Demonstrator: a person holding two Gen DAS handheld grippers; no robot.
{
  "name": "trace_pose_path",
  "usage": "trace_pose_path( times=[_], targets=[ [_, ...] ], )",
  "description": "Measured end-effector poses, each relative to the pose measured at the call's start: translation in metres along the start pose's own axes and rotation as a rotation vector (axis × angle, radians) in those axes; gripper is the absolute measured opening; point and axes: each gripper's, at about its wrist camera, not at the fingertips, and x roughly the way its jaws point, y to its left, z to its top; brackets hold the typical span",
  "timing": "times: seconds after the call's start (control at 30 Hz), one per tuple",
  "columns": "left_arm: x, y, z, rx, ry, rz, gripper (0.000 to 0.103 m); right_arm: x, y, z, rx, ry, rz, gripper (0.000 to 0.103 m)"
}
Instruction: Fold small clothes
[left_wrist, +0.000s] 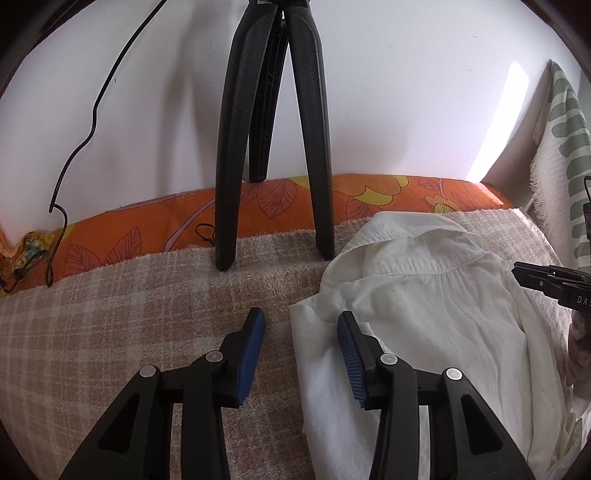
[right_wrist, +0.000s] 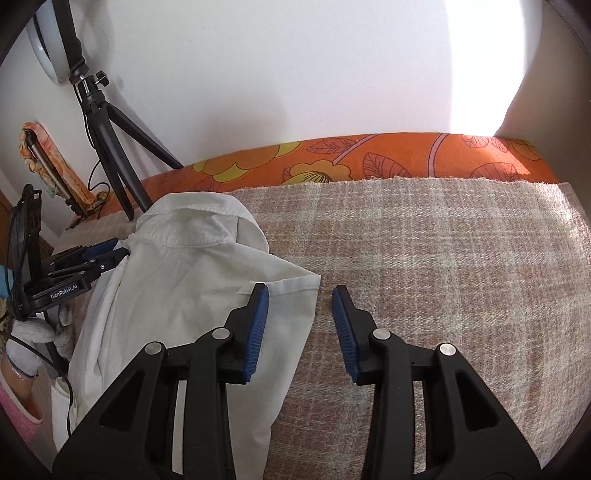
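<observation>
A white collared shirt (left_wrist: 424, 306) lies on a beige checked blanket (left_wrist: 110, 314), collar toward the wall, with one sleeve folded across. My left gripper (left_wrist: 301, 332) is open and empty at the shirt's left edge, its right finger over the cloth. In the right wrist view the shirt (right_wrist: 184, 288) lies at the left. My right gripper (right_wrist: 300, 314) is open and empty at the shirt's right sleeve end, its left finger over the sleeve. The left gripper also shows at the far left of that view (right_wrist: 107, 254); the right gripper shows at the right edge of the left wrist view (left_wrist: 524, 273).
A black tripod (left_wrist: 273, 147) stands on the blanket just behind the shirt, also seen at the left (right_wrist: 110, 147). An orange floral sheet (left_wrist: 369, 199) runs along the white wall. A cable (left_wrist: 74, 155) hangs at the left. A green-patterned towel (left_wrist: 565, 155) hangs at the right.
</observation>
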Motion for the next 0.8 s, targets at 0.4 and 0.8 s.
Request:
trace_pose_path(
  times=[0.4, 0.8],
  targets=[
    [0.008, -0.011, 0.008, -0.044, 0.003, -0.070, 0.002, -0.008, 0.006, 0.003, -0.009, -0.023, 0.064, 0.005],
    [-0.023, -0.025, 0.010, 0.023, -0.073, 0.009, 0.002, -0.033, 0.015, 0.011, -0.041, -0.062, 0.056, 0.004]
  ],
)
